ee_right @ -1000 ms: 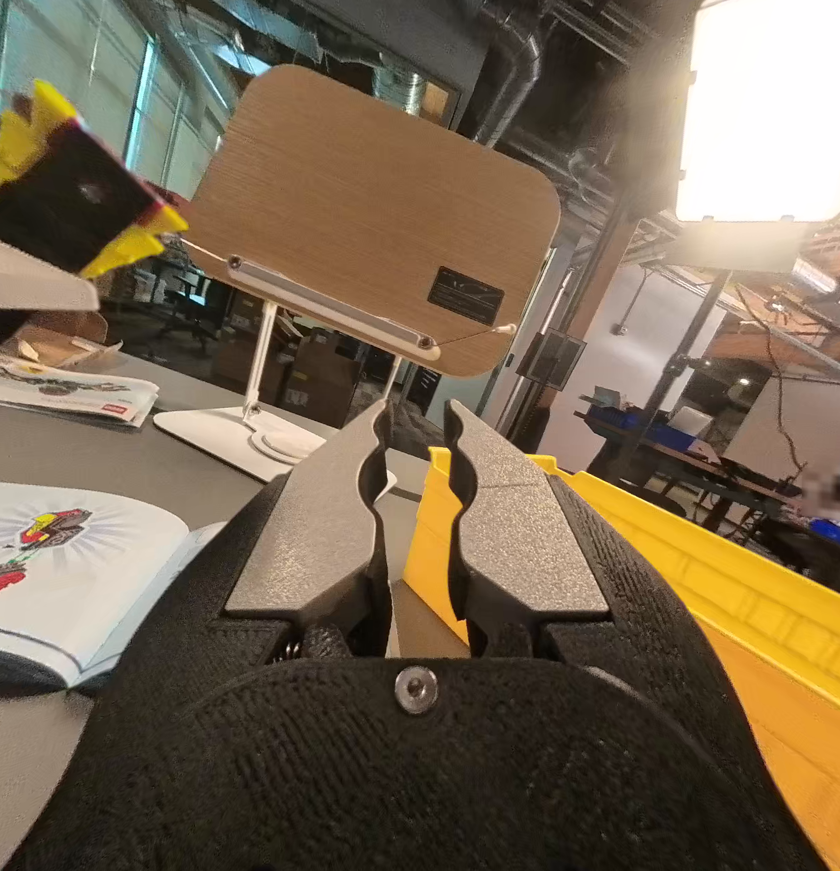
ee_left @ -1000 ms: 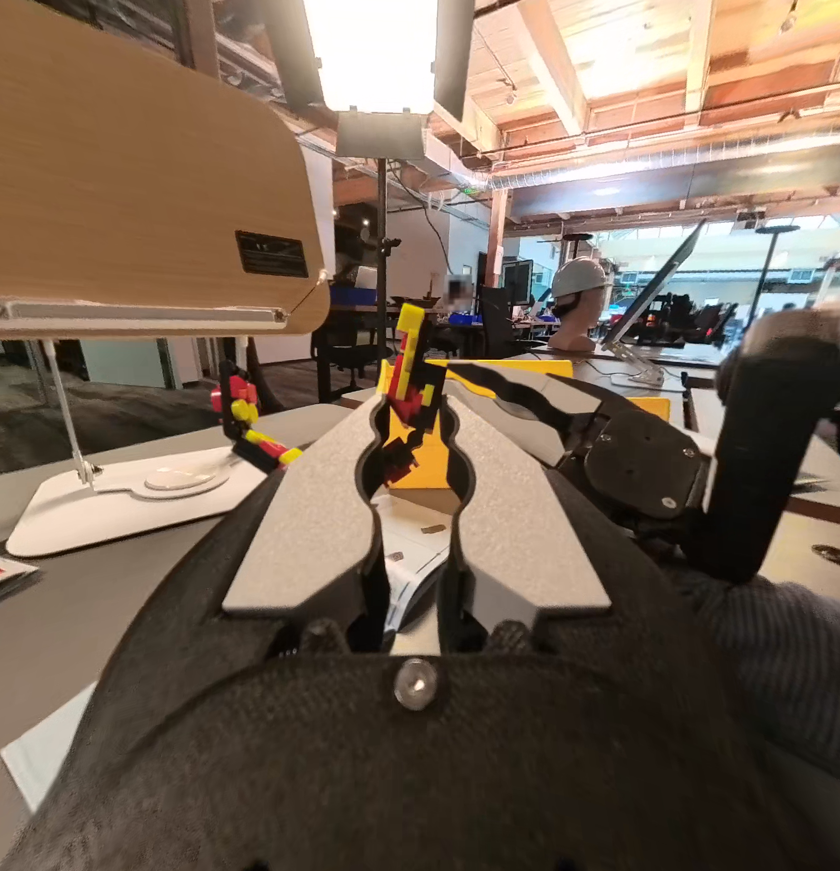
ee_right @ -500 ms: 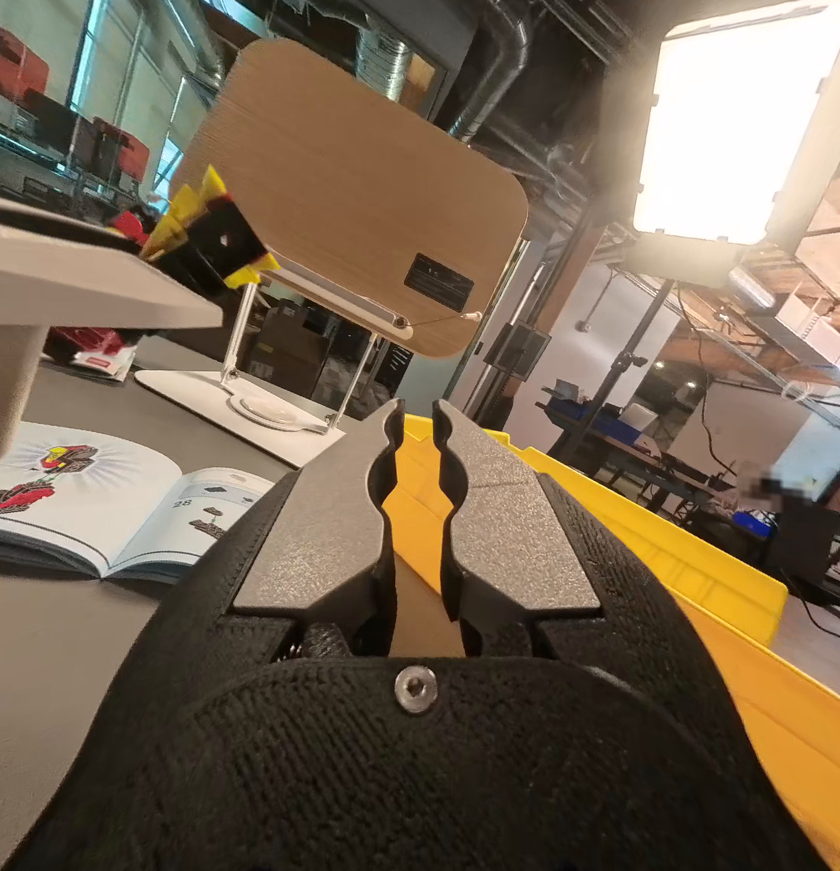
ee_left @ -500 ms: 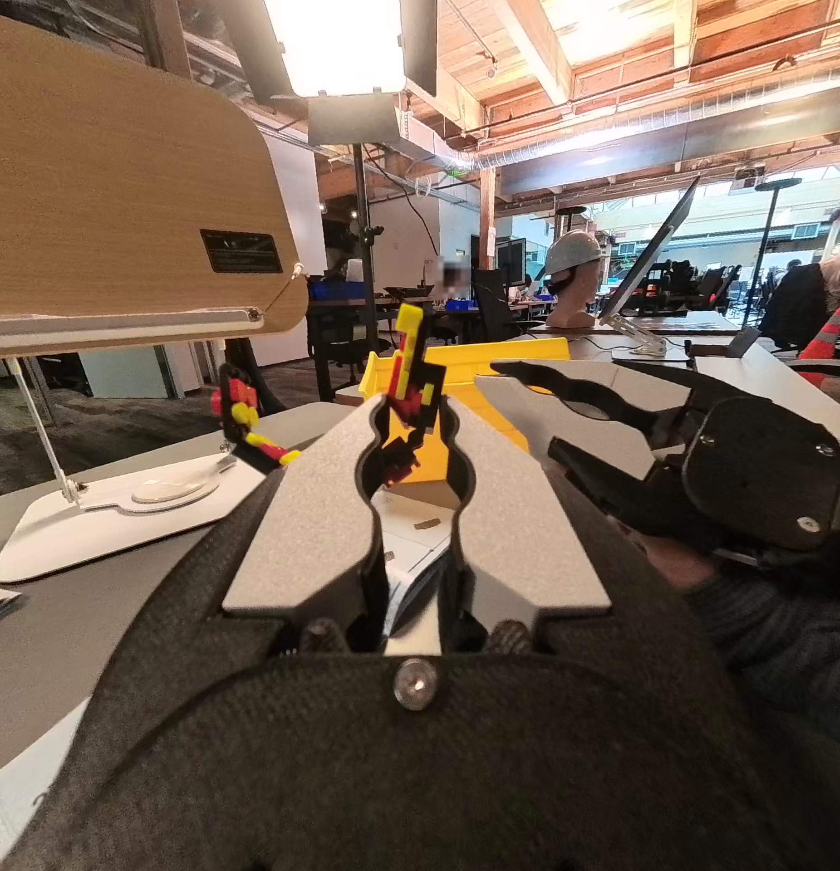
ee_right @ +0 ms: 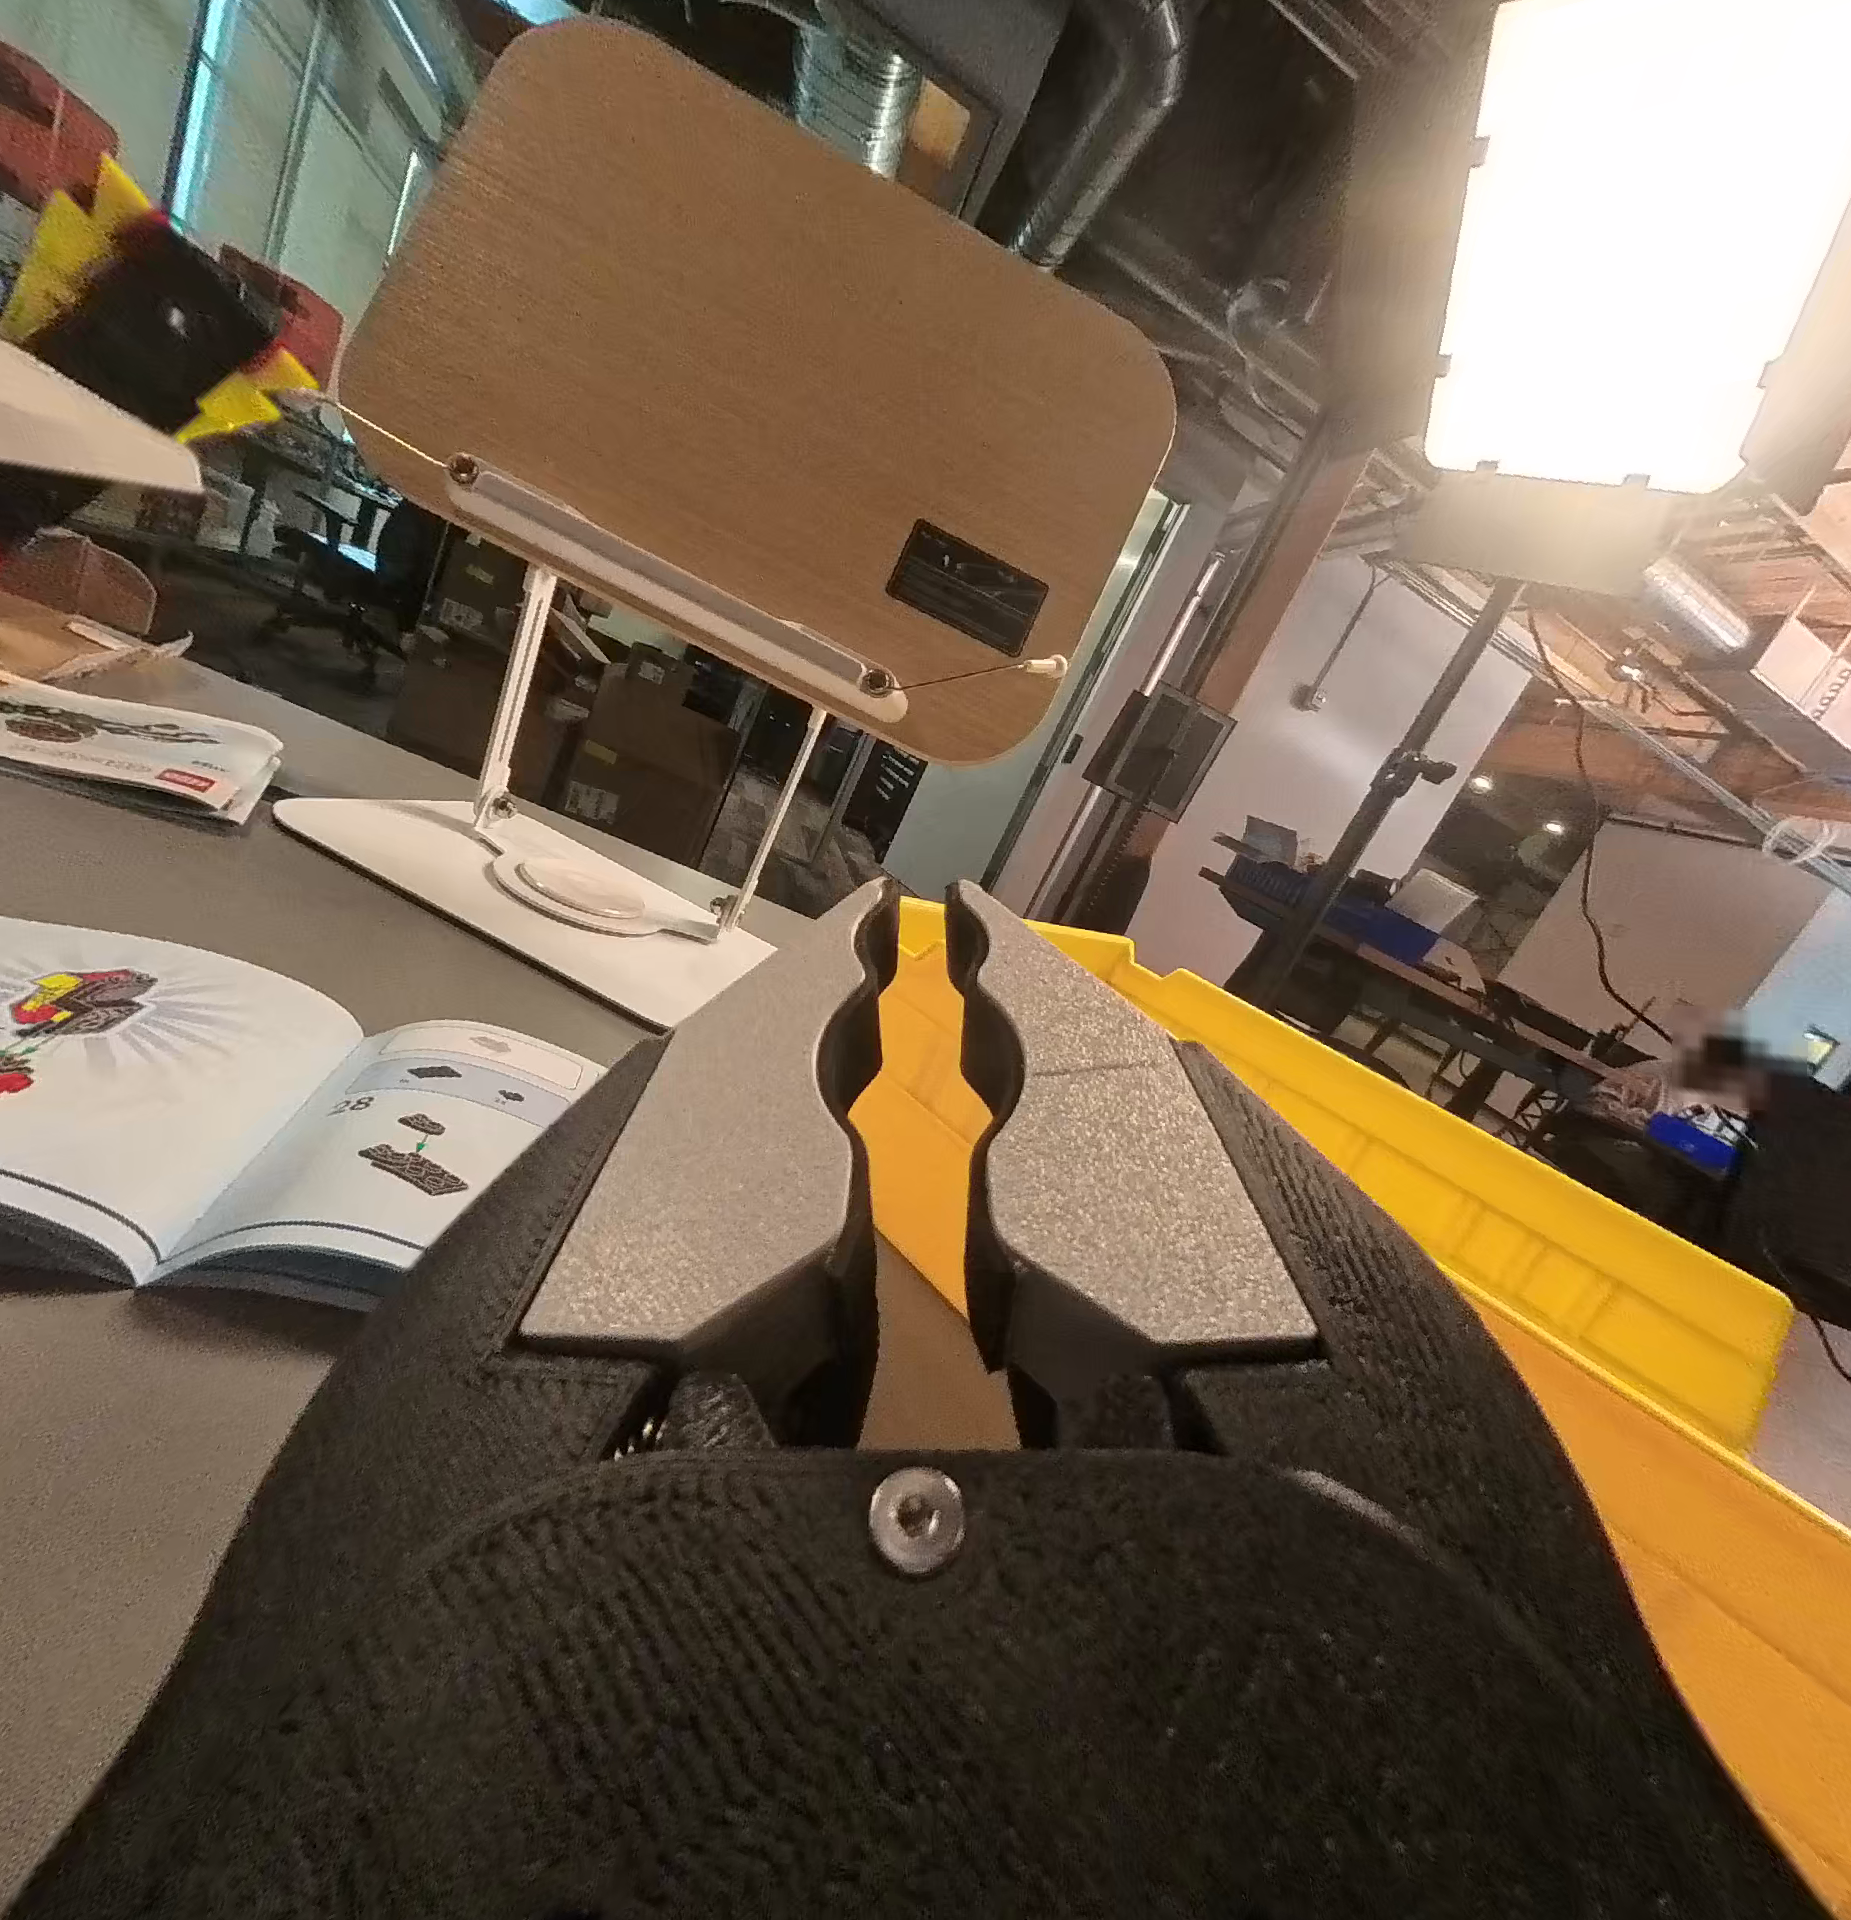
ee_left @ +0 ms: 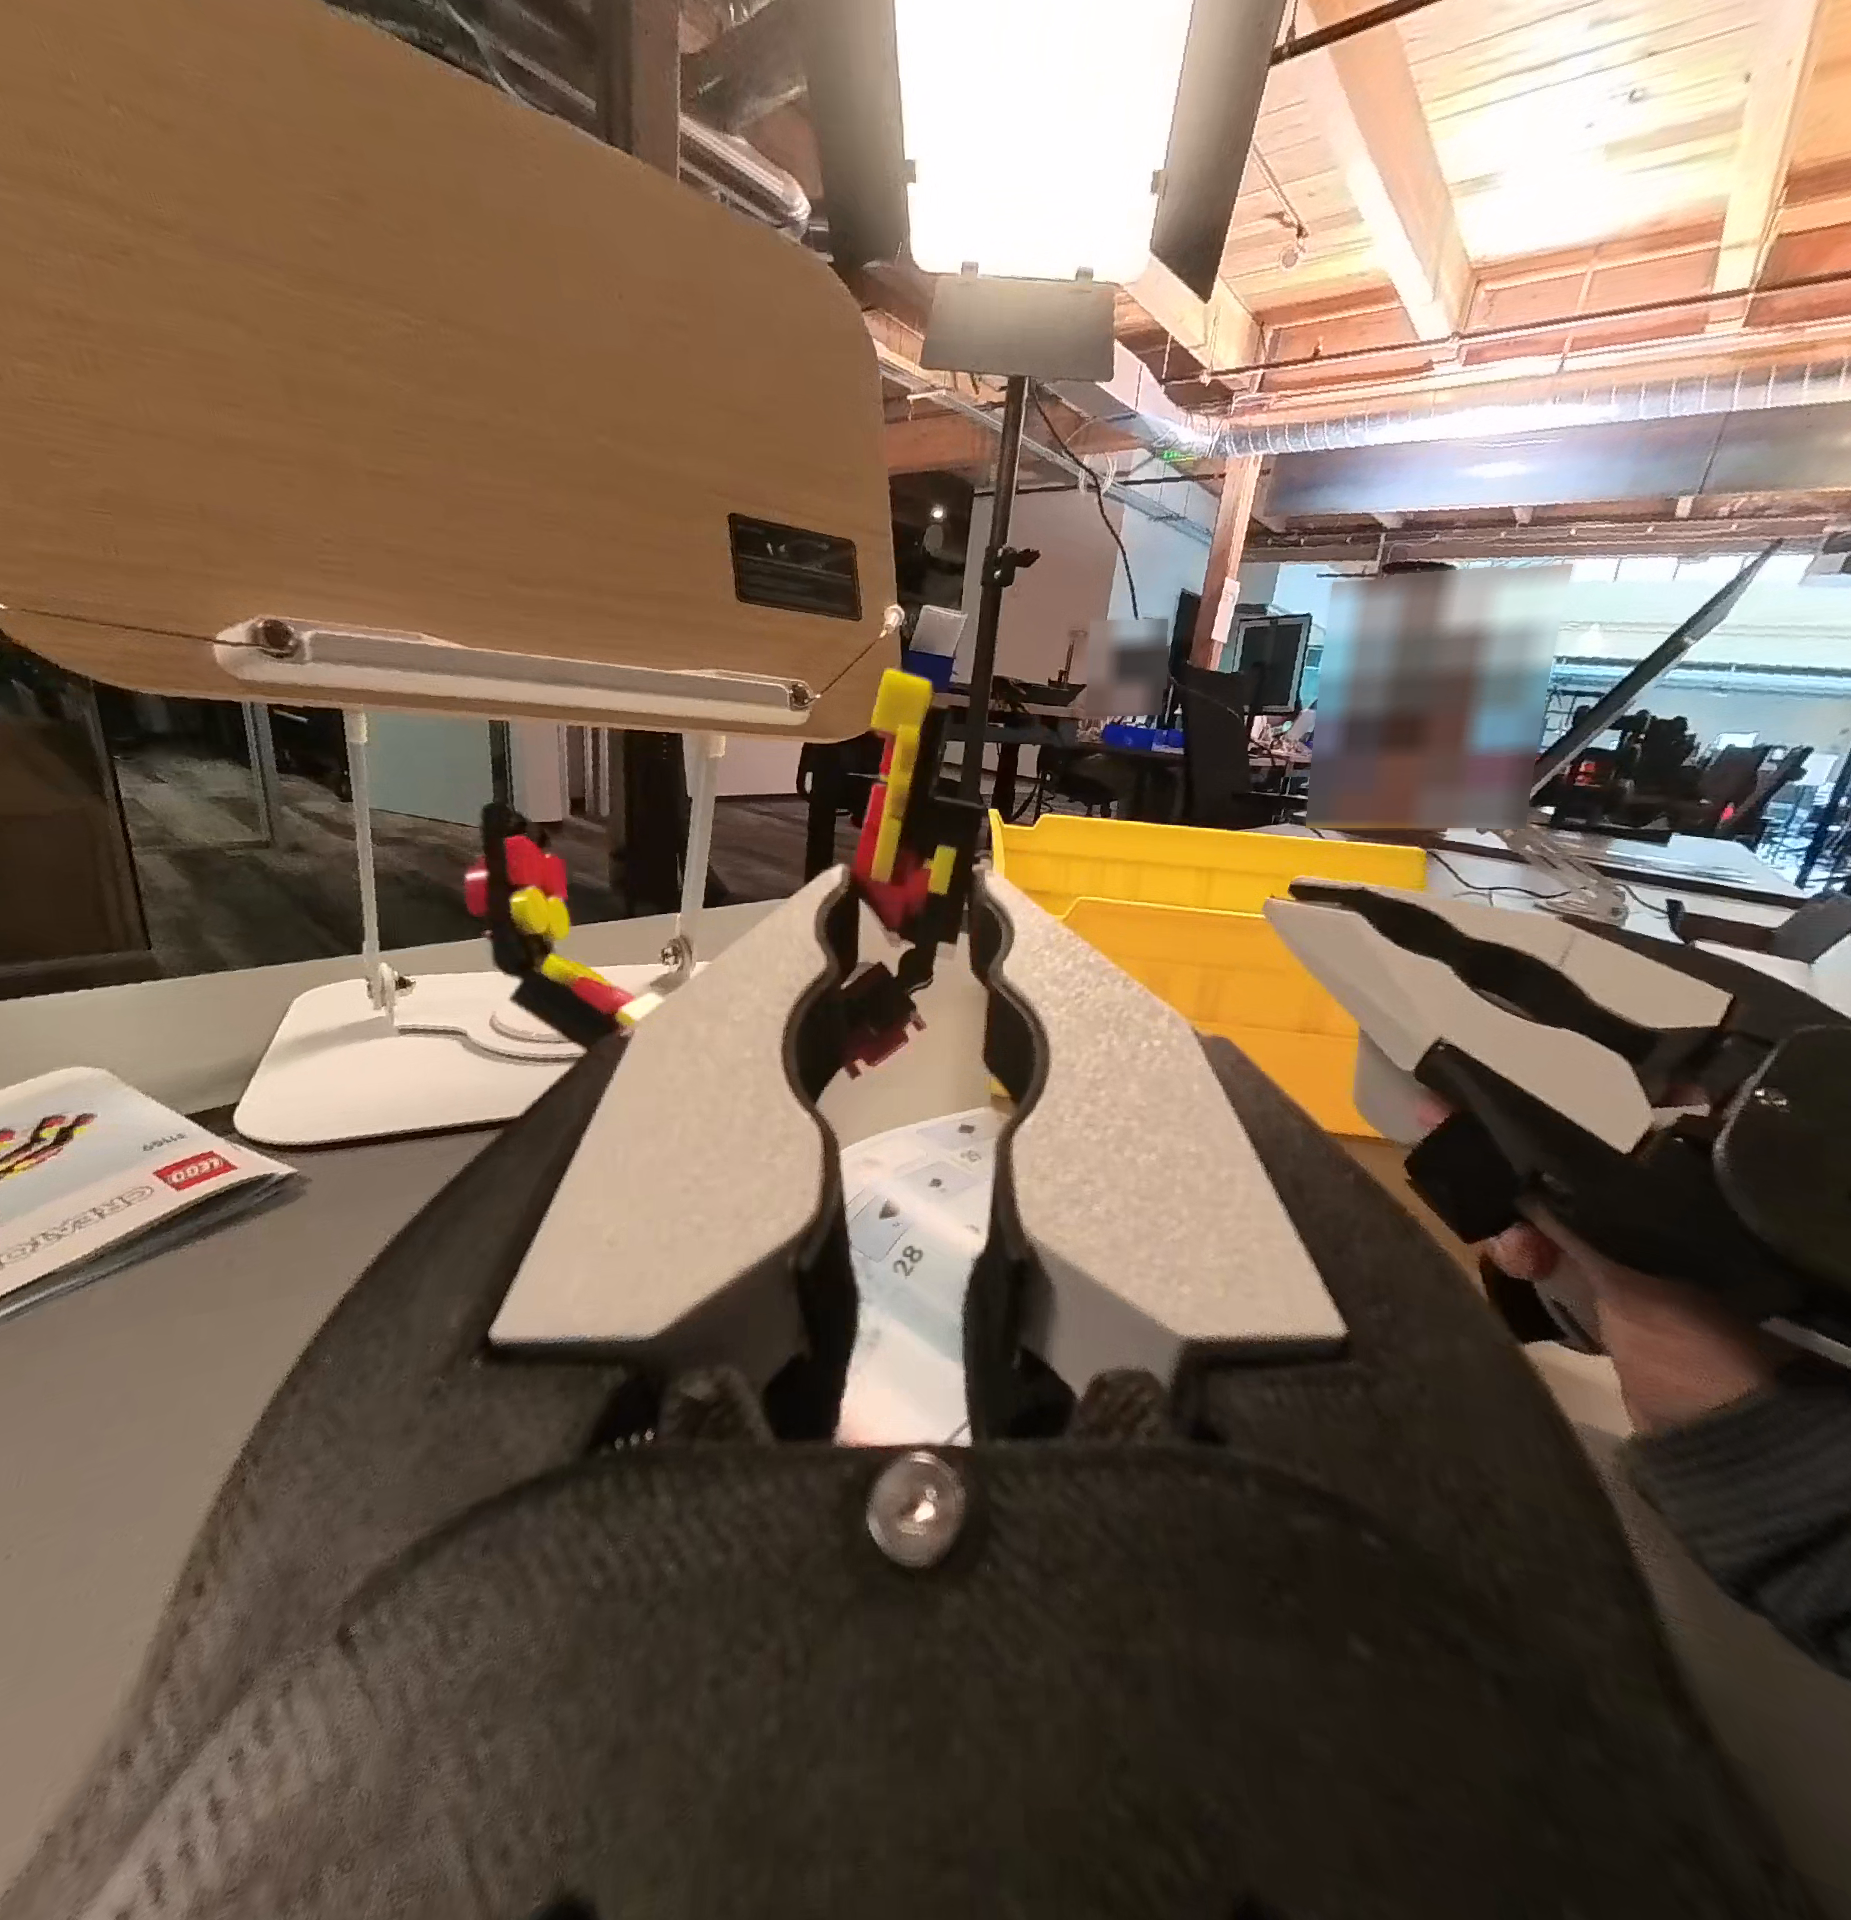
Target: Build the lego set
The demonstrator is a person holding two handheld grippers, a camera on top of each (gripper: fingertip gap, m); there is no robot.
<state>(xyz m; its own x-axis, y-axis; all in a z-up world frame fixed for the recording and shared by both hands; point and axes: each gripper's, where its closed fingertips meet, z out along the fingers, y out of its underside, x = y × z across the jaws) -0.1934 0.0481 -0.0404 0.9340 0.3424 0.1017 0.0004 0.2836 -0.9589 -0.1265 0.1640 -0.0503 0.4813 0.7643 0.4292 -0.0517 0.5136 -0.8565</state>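
Observation:
My left gripper (ee_left: pixel 908 891) is shut on a black, red and yellow lego model (ee_left: pixel 900 831) and holds it up above the table. A jointed limb of the model (ee_left: pixel 531 935) sticks out to the left. My right gripper (ee_right: pixel 918 928) is almost fully shut, with only a thin slit between its fingers and nothing in them. It points over the near rim of a yellow bin (ee_right: pixel 1420 1195). In the left wrist view it (ee_left: pixel 1305 925) sits to the right of the model, apart from it. The held model (ee_right: pixel 142 312) shows at the upper left of the right wrist view.
An open instruction booklet (ee_right: pixel 277 1122) lies on the grey table, under the left gripper. A closed booklet (ee_left: pixel 90 1174) lies at the left. A wooden book stand (ee_left: pixel 381 364) on a white base stands behind. The yellow bin (ee_left: pixel 1191 883) is at the right. About 15 centimetres separates my left fingertips from my right.
My right gripper has drawn away from the model to the right and its fingers have closed further. My left gripper keeps its hold on the model.

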